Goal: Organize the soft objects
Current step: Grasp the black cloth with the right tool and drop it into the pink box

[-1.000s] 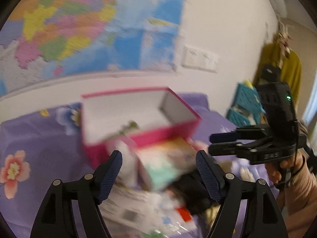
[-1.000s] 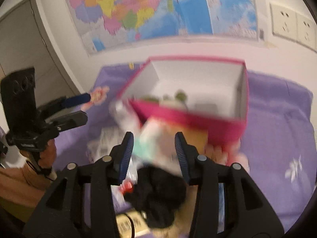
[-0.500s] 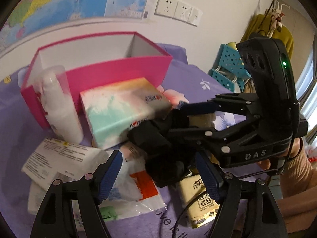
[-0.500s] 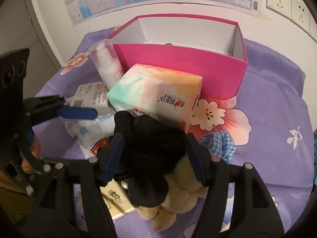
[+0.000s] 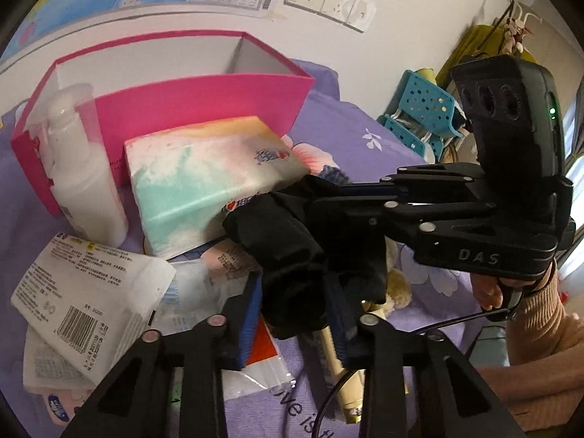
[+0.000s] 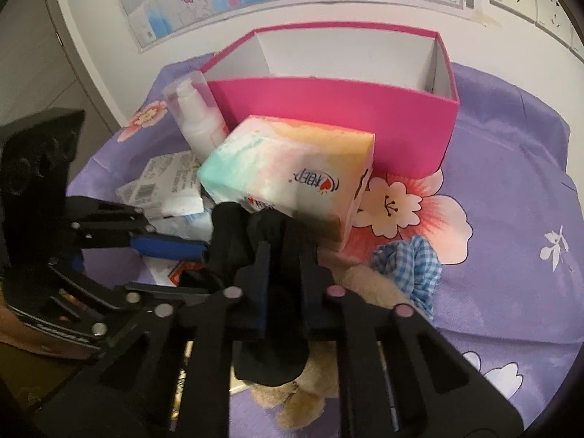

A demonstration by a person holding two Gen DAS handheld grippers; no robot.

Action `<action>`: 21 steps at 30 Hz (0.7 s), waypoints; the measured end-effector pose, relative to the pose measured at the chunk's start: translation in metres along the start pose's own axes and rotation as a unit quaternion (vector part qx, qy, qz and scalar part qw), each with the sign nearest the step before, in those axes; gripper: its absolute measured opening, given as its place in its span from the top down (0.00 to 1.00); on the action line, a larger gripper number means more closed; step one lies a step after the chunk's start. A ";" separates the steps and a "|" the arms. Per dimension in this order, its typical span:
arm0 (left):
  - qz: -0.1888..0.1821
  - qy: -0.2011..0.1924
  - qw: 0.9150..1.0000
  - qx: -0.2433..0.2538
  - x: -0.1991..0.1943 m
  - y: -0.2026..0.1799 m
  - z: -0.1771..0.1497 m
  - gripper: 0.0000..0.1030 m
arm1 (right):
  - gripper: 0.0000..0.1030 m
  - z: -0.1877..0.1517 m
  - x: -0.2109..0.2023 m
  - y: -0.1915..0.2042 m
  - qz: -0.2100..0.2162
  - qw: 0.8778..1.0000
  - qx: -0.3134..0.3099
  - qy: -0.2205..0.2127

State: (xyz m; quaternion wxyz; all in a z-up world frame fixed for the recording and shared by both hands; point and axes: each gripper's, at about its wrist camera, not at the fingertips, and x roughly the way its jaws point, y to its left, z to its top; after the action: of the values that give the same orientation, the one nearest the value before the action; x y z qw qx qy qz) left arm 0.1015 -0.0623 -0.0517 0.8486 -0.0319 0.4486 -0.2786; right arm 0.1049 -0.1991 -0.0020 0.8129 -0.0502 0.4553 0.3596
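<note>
1. Left tongs (image 5: 292, 310): narrow, blue pads just closed and pressing on the near lower fold of the crumpled black fabric piece (image 5: 292, 252).
2. Right tongs (image 6: 283, 292): likewise just closed, narrow, pinching the same black fabric piece (image 6: 255, 241) at its other end; seen in the left view reaching in from the right (image 5: 350, 197).
3. Black fabric: bunched between the two pairs of tongs, roughly equally near both, atop the clutter on the purple flowered cloth (image 6: 511, 182), touching the front corner of the pastel soft tissue pack (image 6: 292, 171).
4. Pink open cardboard box (image 6: 339, 116): just beyond the tissue pack, toward the wall-side edge, straight ahead of both tongs.
5. Likely next: lift together, up and forward over tissue pack and near box wall.
6. Tan plush toy (image 6: 303, 394) underneath; snagging possible.
</note>
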 end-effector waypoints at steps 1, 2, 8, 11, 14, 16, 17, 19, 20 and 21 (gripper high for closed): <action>-0.001 -0.003 1.000 0.002 -0.001 -0.001 0.001 0.76 | 0.89 0.000 -0.004 0.002 0.003 1.000 -0.001 -0.006; -0.001 -0.004 1.000 0.003 -0.002 -0.002 0.001 0.77 | 0.90 0.001 -0.008 0.003 0.003 1.000 -0.002 -0.011; -0.011 -0.022 1.000 0.003 -0.008 -0.007 0.009 0.79 | 0.93 0.009 -0.033 0.009 0.027 0.998 -0.002 -0.050; -0.013 -0.041 0.999 0.004 -0.015 -0.014 0.019 0.79 | 0.94 0.017 -0.048 0.014 0.033 0.997 -0.010 -0.071; -0.010 -0.063 0.998 0.009 -0.027 -0.015 0.030 0.79 | 0.94 0.029 -0.060 0.017 0.035 0.995 -0.018 -0.092; -0.006 -0.076 0.997 0.012 -0.032 -0.016 0.040 0.79 | 0.94 0.039 -0.067 0.018 0.035 0.994 -0.021 -0.106; -0.001 -0.086 0.996 0.013 -0.036 -0.016 0.048 0.79 | 0.94 0.046 -0.071 0.018 0.032 0.993 -0.025 -0.114; 0.004 -0.098 0.995 0.015 -0.040 -0.015 0.061 0.79 | 0.94 0.057 -0.076 0.016 0.032 0.991 -0.027 -0.128; 0.011 -0.105 0.994 0.015 -0.042 -0.014 0.068 0.79 | 0.94 0.065 -0.079 0.014 0.030 0.990 -0.028 -0.137; 0.016 -0.111 0.994 0.016 -0.045 -0.012 0.073 0.79 | 0.94 0.072 -0.080 0.012 0.028 0.989 -0.030 -0.141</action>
State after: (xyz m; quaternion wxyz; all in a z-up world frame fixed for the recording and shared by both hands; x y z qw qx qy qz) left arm 0.1335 -0.0638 0.0289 0.8978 -0.0418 0.3481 -0.2666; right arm 0.1216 -0.2038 0.1045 0.8569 -0.0103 0.3261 0.3990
